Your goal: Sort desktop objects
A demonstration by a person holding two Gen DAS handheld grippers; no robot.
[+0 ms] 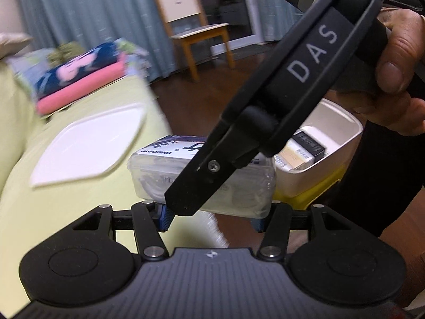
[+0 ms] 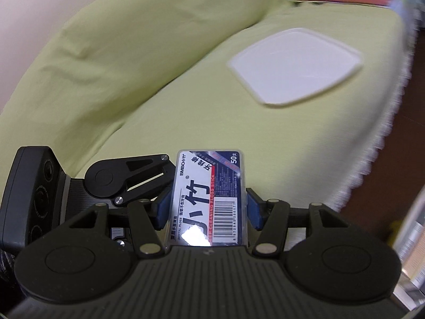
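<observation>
Clear plastic floss-stick box (image 2: 209, 202) with a blue-white label sits clamped between the right gripper (image 2: 208, 207) fingers; the left gripper (image 1: 212, 216), beneath it, cannot be judged.

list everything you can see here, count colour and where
floss stick box: 1, clear with blue and white label, between both claws
lid: 1, white, flat on the green cloth
cloth: 1, light green, covering the surface
bin: 1, white, right of the box, small boxes inside
folded textiles: a stack, pink and navy, far end of the cloth
chair: 1, wood and white, by the curtain
left claw: blue pads at the box's ends
right claw: shut on the box
hand: 1, holding the right tool
</observation>
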